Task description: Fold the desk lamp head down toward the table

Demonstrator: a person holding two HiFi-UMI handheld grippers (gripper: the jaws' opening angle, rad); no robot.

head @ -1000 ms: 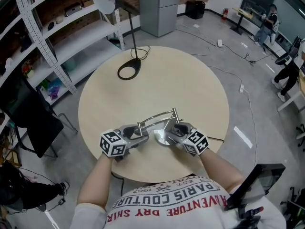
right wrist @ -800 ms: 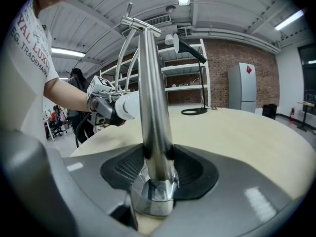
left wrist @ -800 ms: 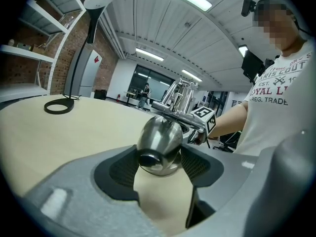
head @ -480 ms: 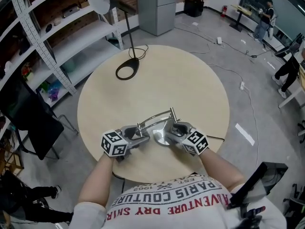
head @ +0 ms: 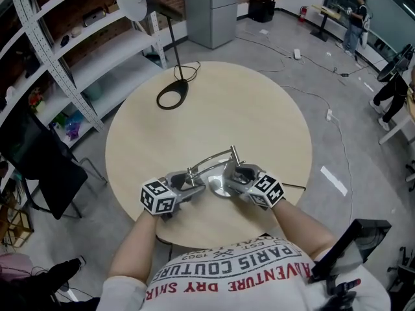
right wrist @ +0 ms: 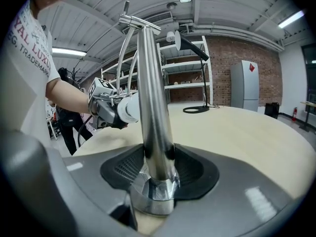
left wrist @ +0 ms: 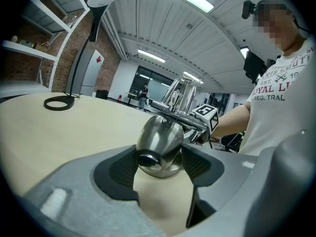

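Note:
A small chrome desk lamp (head: 214, 164) stands near the front edge of the round table (head: 259, 109), folded into a low arch. My left gripper (head: 196, 185) grips its rounded steel head (left wrist: 159, 141), and both pads touch the dome, which sits low over the tabletop. My right gripper (head: 231, 175) grips the upright stem (right wrist: 152, 112) just above the round base (right wrist: 154, 196). The jaws of both grippers are opening slightly with the lamp parts still between them. In the right gripper view the hinge bar (right wrist: 140, 21) is at the top.
A black lamp with a ring base (head: 172, 96) and a white round head (head: 130, 0) stands at the table's far left edge. Metal shelving (head: 58, 57) and a black chair (head: 39, 167) are to the left. Cables lie on the floor beyond.
Both grippers and the chrome lamp keep their places. Only the head view shifts a little.

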